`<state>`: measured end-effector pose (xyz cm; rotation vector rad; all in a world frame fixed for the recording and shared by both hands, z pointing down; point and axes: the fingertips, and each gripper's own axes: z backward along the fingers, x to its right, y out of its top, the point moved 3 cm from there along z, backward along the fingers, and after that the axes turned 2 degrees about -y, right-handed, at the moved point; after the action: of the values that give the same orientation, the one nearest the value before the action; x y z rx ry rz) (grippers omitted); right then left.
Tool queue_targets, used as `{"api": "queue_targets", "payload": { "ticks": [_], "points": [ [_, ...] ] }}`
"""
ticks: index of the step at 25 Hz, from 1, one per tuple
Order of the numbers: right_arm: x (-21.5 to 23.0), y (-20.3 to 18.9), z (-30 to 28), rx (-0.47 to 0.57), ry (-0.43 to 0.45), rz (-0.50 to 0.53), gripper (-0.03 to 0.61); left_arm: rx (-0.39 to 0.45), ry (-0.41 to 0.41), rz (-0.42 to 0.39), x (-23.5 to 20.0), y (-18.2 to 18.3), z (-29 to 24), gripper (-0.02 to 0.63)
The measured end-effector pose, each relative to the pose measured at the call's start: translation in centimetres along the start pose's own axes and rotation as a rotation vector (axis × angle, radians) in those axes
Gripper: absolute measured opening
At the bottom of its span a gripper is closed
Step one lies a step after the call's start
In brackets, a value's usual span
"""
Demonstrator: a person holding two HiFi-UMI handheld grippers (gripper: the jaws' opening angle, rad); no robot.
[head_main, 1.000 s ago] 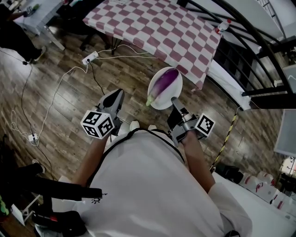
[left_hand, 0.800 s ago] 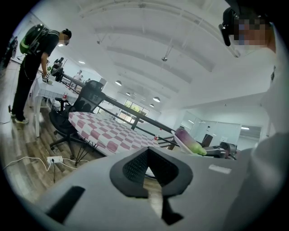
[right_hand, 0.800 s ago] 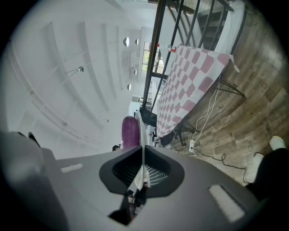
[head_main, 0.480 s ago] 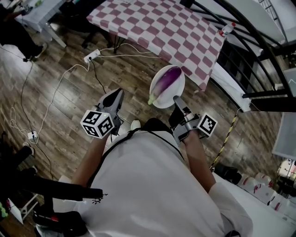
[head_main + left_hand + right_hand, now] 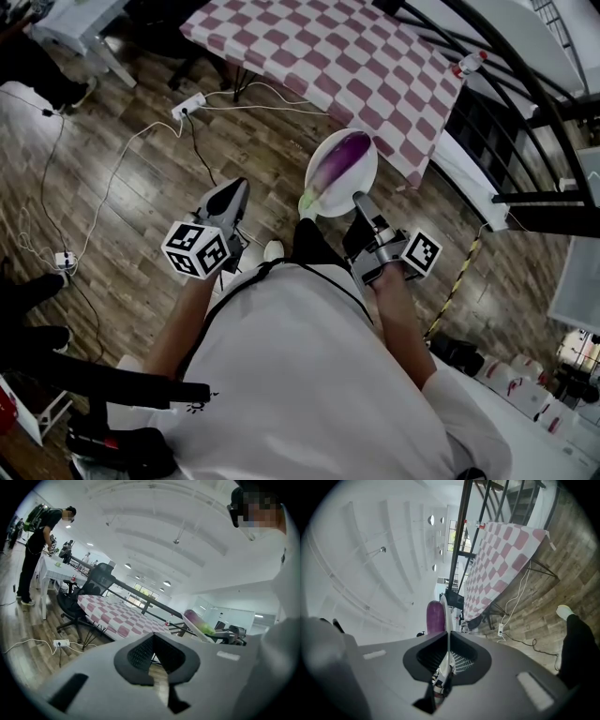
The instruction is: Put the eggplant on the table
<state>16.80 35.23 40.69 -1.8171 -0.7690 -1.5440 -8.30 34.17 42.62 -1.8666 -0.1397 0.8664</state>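
Observation:
A purple eggplant [image 5: 339,156] with a green stem lies on a white plate [image 5: 361,183]. My right gripper [image 5: 358,202] is shut on the plate's near rim and holds it above the wooden floor. In the right gripper view the plate [image 5: 446,620] stands edge-on between the jaws, with the eggplant [image 5: 435,617] on its left side. My left gripper [image 5: 228,197] is shut with nothing in it, to the left of the plate. The table with the red and white checked cloth [image 5: 328,56] stands ahead; it is also in the left gripper view as the checked table [image 5: 119,617].
A white power strip [image 5: 188,107] and cables lie on the floor by the table. Black railings [image 5: 506,112] run along the right. An office chair [image 5: 84,597] and a standing person [image 5: 40,550] are at the left. My own foot [image 5: 274,251] is below.
The plate with the eggplant has moved slightly forward and up toward the checked table. The left gripper has barely moved.

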Motion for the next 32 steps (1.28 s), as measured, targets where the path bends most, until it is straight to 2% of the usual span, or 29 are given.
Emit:
{"api": "queue_targets", "payload": {
  "ticks": [9,20,32],
  "points": [
    [0.3,3.6,-3.2,-0.015,0.003,-0.007,0.025,0.0,0.022,0.0,-1.4,1.8,-3.5,0.0],
    [0.5,11.3,-8.2,-0.049,-0.003,-0.017,0.023,-0.004,0.044,0.002,-2.8,5.3,-11.8,0.0],
    [1.0,18.6,-13.0,-0.151,-0.001,-0.019,0.023,0.03,0.107,0.0,-2.4,8.4,-19.2,0.0]
  ]
}}
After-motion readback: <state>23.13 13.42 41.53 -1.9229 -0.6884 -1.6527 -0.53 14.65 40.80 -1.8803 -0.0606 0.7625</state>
